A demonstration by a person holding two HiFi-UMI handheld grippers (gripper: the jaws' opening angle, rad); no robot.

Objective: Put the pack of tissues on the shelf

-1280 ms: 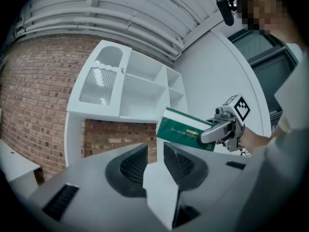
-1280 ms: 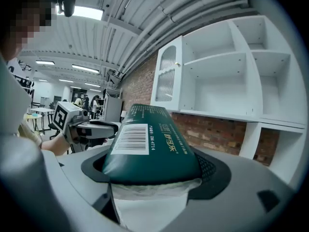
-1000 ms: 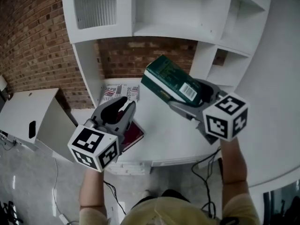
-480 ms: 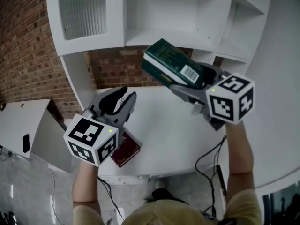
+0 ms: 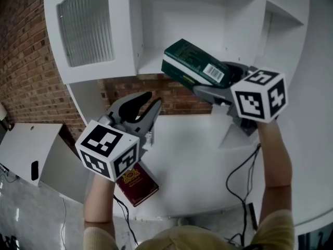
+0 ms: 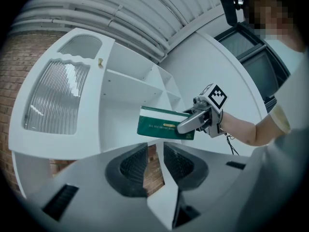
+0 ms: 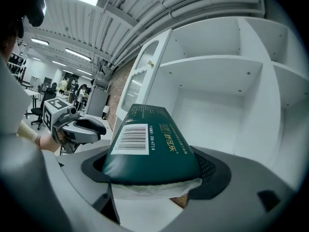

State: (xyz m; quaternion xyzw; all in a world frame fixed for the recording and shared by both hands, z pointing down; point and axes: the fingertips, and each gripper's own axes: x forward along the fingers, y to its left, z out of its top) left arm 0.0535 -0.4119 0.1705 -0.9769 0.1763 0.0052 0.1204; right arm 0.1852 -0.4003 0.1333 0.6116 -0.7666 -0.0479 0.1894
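Note:
The pack of tissues (image 5: 190,68), dark green with a white barcode label, is held in the air by my right gripper (image 5: 210,78), which is shut on its near end. It points at the open compartment of the white shelf unit (image 5: 151,61), just in front of the shelf board. The right gripper view shows the pack (image 7: 149,146) between the jaws, with the empty white compartment (image 7: 217,105) behind. My left gripper (image 5: 144,107) hangs lower left over the white table (image 5: 197,160), open by a narrow gap and empty. The left gripper view shows the pack (image 6: 161,124) before the shelf.
A dark red booklet (image 5: 136,183) lies on the table near its front edge. Cables (image 5: 237,176) run down the table's right side. A ribbed glass door (image 5: 86,33) closes the shelf's left compartment. A brick wall (image 5: 26,72) stands on the left.
My right gripper has carried the pack up and closer to the shelf compartment. The left gripper has risen a little, away from the booklet.

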